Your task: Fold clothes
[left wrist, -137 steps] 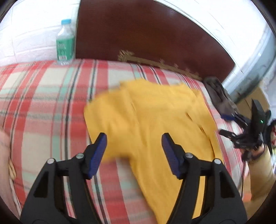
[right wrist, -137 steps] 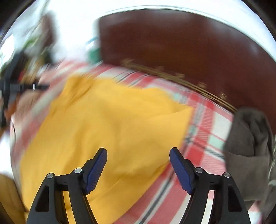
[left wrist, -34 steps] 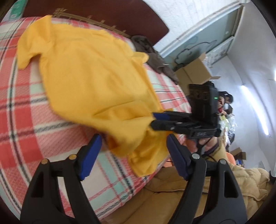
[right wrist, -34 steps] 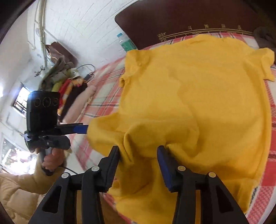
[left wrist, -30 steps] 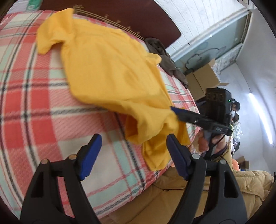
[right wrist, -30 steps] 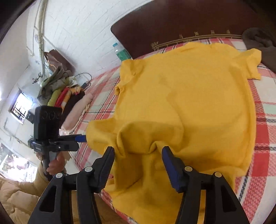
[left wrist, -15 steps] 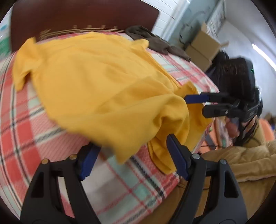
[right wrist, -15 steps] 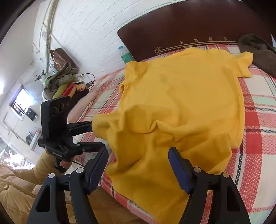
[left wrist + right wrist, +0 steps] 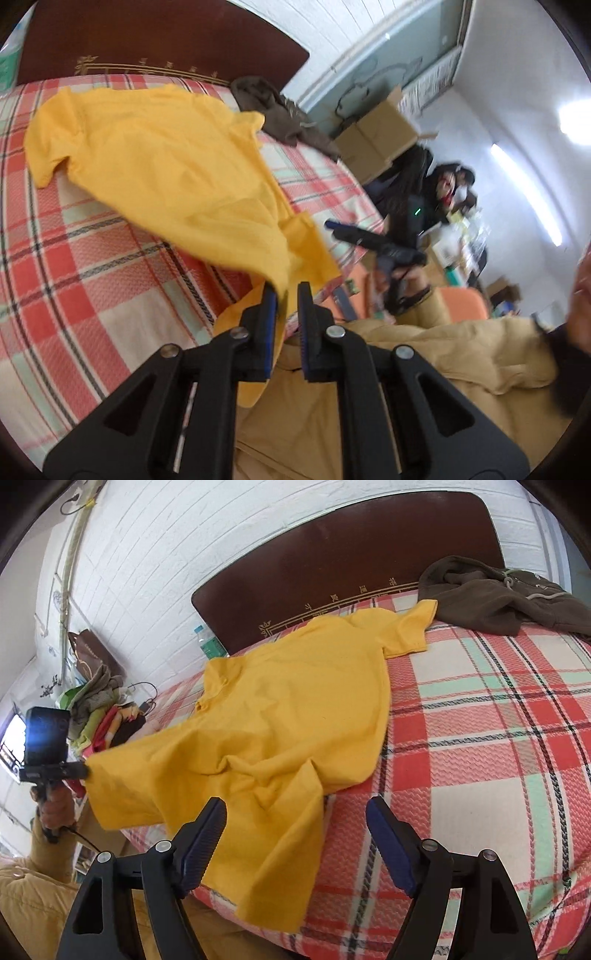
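Since half a second ago, my left gripper (image 9: 283,295) has closed from wide open onto a hem corner of the yellow shirt (image 9: 295,701), lifting it off the plaid bed (image 9: 498,738). The shirt lies spread across the bed, collar toward the headboard (image 9: 351,554), its lower part hanging over the near edge. My right gripper (image 9: 295,812) hovers wide open, holding nothing, above the other hem corner. I judge the fold is just starting; next I must pinch that corner.
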A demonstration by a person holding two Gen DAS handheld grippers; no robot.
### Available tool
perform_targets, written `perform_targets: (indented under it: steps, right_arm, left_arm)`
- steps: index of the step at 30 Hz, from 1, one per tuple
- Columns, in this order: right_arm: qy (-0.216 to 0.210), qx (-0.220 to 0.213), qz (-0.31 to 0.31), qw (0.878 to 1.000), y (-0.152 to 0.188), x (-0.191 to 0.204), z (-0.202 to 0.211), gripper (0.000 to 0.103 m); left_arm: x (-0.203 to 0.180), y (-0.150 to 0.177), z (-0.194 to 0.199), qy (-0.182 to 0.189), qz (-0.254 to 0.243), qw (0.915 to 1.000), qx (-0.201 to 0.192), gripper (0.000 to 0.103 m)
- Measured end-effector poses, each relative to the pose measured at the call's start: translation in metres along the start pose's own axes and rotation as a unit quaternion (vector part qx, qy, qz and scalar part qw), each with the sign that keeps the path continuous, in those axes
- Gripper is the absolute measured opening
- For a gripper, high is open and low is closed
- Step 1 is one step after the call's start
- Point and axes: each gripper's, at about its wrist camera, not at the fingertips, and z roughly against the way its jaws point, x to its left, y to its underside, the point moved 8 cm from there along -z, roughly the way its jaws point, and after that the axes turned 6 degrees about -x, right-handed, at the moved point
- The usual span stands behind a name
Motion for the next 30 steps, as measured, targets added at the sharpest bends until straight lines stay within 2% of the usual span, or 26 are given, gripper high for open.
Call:
perform_targets:
  steps: [1, 2, 4, 5, 6, 8, 9, 10, 12, 13, 15, 18, 19, 21, 22, 24, 26, 28, 30]
  right_arm:
    - [-0.001, 0.01, 0.0, 1.0, 0.005, -0.002, -0.003, 0.081]
    - [-0.002, 0.02, 0.0, 1.0, 0.01, -0.003, -0.006, 0.081]
    - [-0.011, 0.046, 0.006, 0.999, 0.023, -0.001, -0.016, 0.081]
    - [-0.017, 0.057, 0.01, 0.998, 0.03, 0.002, -0.021, 0.081]
    - [-0.022, 0.063, 0.011, 0.998, 0.035, 0.004, -0.025, 0.081]
    - [-0.033, 0.07, 0.018, 0.997, 0.042, 0.009, -0.033, 0.081]
    - [-0.042, 0.067, 0.021, 0.997, 0.042, 0.011, -0.033, 0.076]
    - [-0.051, 0.063, 0.024, 0.996, 0.042, 0.014, -0.034, 0.053]
    - [-0.067, 0.056, 0.024, 0.996, 0.041, 0.016, -0.032, 0.017]
    - [-0.079, 0.05, 0.016, 0.995, 0.039, 0.016, -0.027, 0.011]
    - [-0.126, 0.026, -0.016, 0.992, 0.03, 0.019, -0.01, 0.009]
    - [-0.192, -0.016, -0.05, 0.98, 0.016, 0.022, 0.028, 0.009]
    - [-0.187, -0.007, -0.049, 0.981, 0.02, 0.019, 0.031, 0.009]
    - [-0.175, 0.009, -0.045, 0.983, 0.026, 0.013, 0.037, 0.011]
    - [-0.166, 0.02, -0.043, 0.985, 0.03, 0.009, 0.039, 0.015]
    - [-0.088, 0.076, -0.034, 0.993, 0.047, -0.014, 0.025, 0.021]
    - [-0.042, 0.11, -0.021, 0.993, 0.058, -0.029, 0.019, 0.028]
    - [-0.026, 0.1, -0.015, 0.994, 0.053, -0.034, 0.024, 0.047]
    - [-0.034, 0.069, -0.019, 0.997, 0.039, -0.035, 0.032, 0.05]
  left_arm:
    - [0.007, 0.003, 0.003, -0.01, 0.012, 0.9999, 0.0, 0.012]
    - [0.018, 0.009, 0.001, -0.034, 0.02, 0.9992, 0.004, 0.018]
    - [0.042, 0.024, -0.008, -0.089, 0.032, 0.9954, 0.015, 0.046]
    - [0.051, 0.032, -0.014, -0.098, 0.04, 0.9942, 0.019, 0.069]
    - [0.059, 0.04, -0.021, -0.107, 0.048, 0.9928, 0.023, 0.075]
    - [0.069, 0.051, -0.033, -0.13, 0.044, 0.9901, 0.029, 0.075]
    - [0.074, 0.055, -0.038, -0.144, 0.036, 0.9884, 0.03, 0.076]
    - [0.077, 0.057, -0.044, -0.154, 0.033, 0.9871, 0.031, 0.076]
    - [0.075, 0.06, -0.054, -0.127, 0.04, 0.9903, 0.04, 0.076]
    - [0.071, 0.062, -0.059, -0.105, 0.044, 0.9926, 0.044, 0.076]
    - [0.059, 0.066, -0.062, -0.06, 0.045, 0.9961, 0.047, 0.077]
    - [0.048, 0.069, -0.061, -0.028, 0.046, 0.9978, 0.038, 0.082]
    - [0.046, 0.07, -0.06, -0.021, 0.048, 0.998, 0.035, 0.082]
    - [0.053, 0.071, -0.061, -0.036, 0.055, 0.9972, 0.036, 0.083]
    - [0.058, 0.072, -0.063, -0.048, 0.061, 0.9962, 0.039, 0.083]
    - [0.068, 0.076, -0.068, -0.064, 0.074, 0.994, 0.051, 0.083]
    - [0.07, 0.079, -0.075, -0.07, 0.077, 0.9928, 0.06, 0.083]
    - [0.064, 0.078, -0.084, -0.053, 0.075, 0.9939, 0.061, 0.083]
    - [0.059, 0.073, -0.093, -0.032, 0.078, 0.9946, 0.06, 0.084]
